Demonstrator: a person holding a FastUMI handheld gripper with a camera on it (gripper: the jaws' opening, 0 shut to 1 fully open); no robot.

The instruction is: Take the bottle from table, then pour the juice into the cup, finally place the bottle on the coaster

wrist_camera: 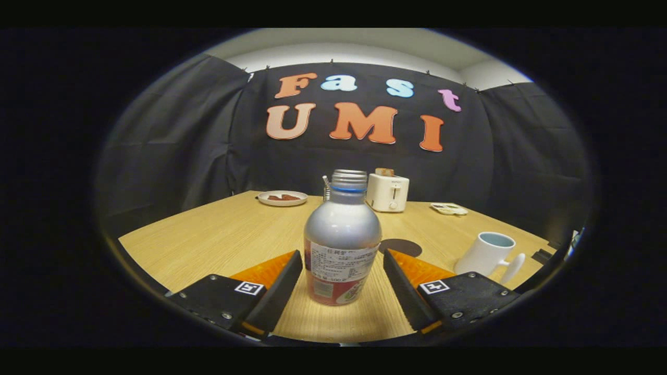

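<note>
A silver bottle (342, 239) with a ridged neck, no cap and a red-and-white label stands upright on the wooden table (219, 234). It sits between the two fingers of my gripper (343, 255), which is open, with a gap on each side of the bottle. A dark round coaster (402, 246) lies flat just beyond the right finger, partly hidden by the bottle. A white cup (489, 253) with a pale blue inside and its handle toward me stands to the right of the coaster.
At the table's far side stand a white toaster (387, 192) with bread in it, a plate (282, 198) holding something reddish on the left, and a small flat tray (449, 209) on the right. A thin metal item (326, 188) rises behind the bottle.
</note>
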